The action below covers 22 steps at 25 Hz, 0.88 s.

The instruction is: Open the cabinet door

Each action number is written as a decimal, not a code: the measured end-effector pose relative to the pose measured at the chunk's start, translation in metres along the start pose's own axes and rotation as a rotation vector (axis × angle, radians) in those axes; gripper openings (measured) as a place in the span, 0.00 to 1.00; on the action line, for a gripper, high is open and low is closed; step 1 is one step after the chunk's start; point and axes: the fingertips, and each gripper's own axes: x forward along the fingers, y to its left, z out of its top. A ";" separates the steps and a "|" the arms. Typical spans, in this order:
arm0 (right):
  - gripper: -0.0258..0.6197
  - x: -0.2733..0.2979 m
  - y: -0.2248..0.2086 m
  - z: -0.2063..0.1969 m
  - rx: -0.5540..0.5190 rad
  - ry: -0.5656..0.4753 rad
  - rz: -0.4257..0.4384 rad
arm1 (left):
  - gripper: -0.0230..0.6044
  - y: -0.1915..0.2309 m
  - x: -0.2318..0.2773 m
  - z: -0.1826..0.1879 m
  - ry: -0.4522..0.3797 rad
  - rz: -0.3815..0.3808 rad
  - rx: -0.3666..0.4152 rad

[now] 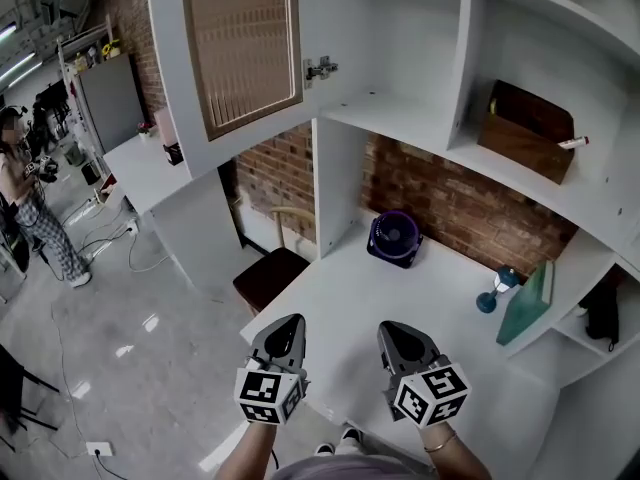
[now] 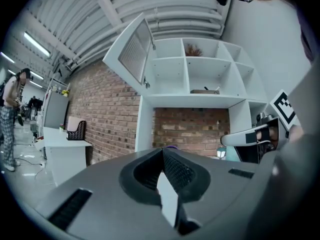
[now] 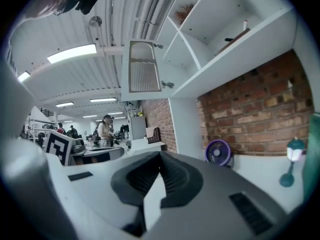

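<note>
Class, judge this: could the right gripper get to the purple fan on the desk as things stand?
Probably yes: the desk between the shut, empty right gripper and the fan is bare.

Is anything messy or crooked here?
Nothing looks spilled or broken. The cabinet door stands swung wide open at the upper left, and a teal board leans tilted at the right end of the desk instead of lying flat.

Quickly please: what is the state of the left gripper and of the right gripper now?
Left gripper: closed, holding nothing.
Right gripper: closed, holding nothing.
</note>
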 end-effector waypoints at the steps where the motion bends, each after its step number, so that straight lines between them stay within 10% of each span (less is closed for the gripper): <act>1: 0.04 -0.005 -0.004 -0.004 0.006 0.004 -0.018 | 0.04 -0.004 0.000 -0.003 0.011 -0.008 -0.002; 22: 0.04 -0.047 -0.045 -0.039 0.089 0.019 -0.176 | 0.04 -0.031 -0.001 -0.034 0.073 -0.043 -0.009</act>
